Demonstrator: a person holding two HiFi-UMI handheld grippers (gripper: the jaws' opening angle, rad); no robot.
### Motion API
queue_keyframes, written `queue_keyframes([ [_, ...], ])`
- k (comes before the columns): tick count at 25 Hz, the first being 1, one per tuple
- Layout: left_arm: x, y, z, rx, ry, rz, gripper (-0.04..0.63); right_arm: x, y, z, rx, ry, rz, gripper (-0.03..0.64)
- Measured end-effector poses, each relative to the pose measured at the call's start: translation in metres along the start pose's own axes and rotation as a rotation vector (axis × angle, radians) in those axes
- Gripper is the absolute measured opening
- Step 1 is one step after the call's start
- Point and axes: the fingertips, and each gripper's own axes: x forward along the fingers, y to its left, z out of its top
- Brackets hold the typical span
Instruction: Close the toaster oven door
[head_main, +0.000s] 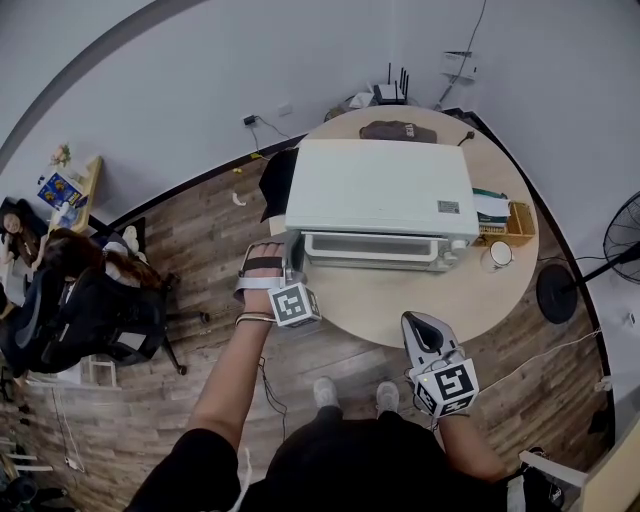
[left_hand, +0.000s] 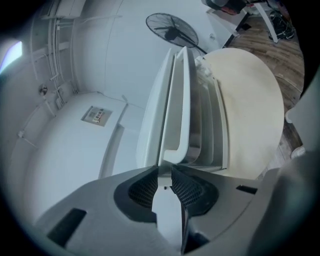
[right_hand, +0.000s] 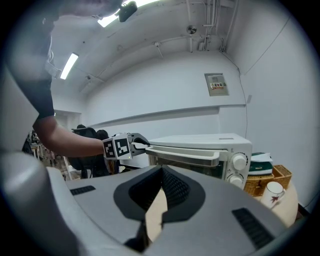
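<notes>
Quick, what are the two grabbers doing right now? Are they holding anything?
The left gripper is closed on the end of the toaster oven door handle.
The right gripper is closed and holds nothing.

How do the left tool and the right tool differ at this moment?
Place: the left tool is at the toaster oven, at the left end of its door handle; the right tool is near the table's front edge, apart from the oven.
Grip: the left tool's jaws are closed on the handle's end; the right tool's jaws are closed on nothing.
Both carry a marker cube.
</notes>
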Motion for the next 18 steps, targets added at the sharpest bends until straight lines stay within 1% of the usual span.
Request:
queue_keyframes([
  [3,-0.002,0.007,0.000,-0.008,0.011,0.060,0.071,-0.002,-0.001,0.000,0.001,-0.003,-0.004,-0.011],
  [6,-0.006,0.010,-0.002,-0.046,0.013,0.086,0.071,-0.002,-0.002,-0.002,0.001,-0.001,-0.005,-0.011],
  [8,-0.013,0.012,-0.003,-0.097,0.008,0.094,0.071,-0.002,-0.002,-0.003,0.002,0.000,-0.004,-0.011],
  [9,-0.017,0.013,-0.003,-0.140,0.001,0.094,0.071,-0.002,-0.001,-0.003,0.002,-0.001,-0.003,-0.011],
  [10,-0.021,0.014,-0.002,-0.192,-0.008,0.092,0.071,-0.001,-0.001,-0.003,0.002,-0.001,-0.003,-0.011],
  [12,-0.030,0.015,-0.001,-0.326,-0.038,0.078,0.071,0.000,0.000,-0.002,0.001,-0.003,0.001,-0.011],
  [18,-0.063,0.010,0.022,-0.779,-0.207,-0.019,0.071,0.007,0.004,0.003,-0.012,-0.010,0.013,-0.011],
])
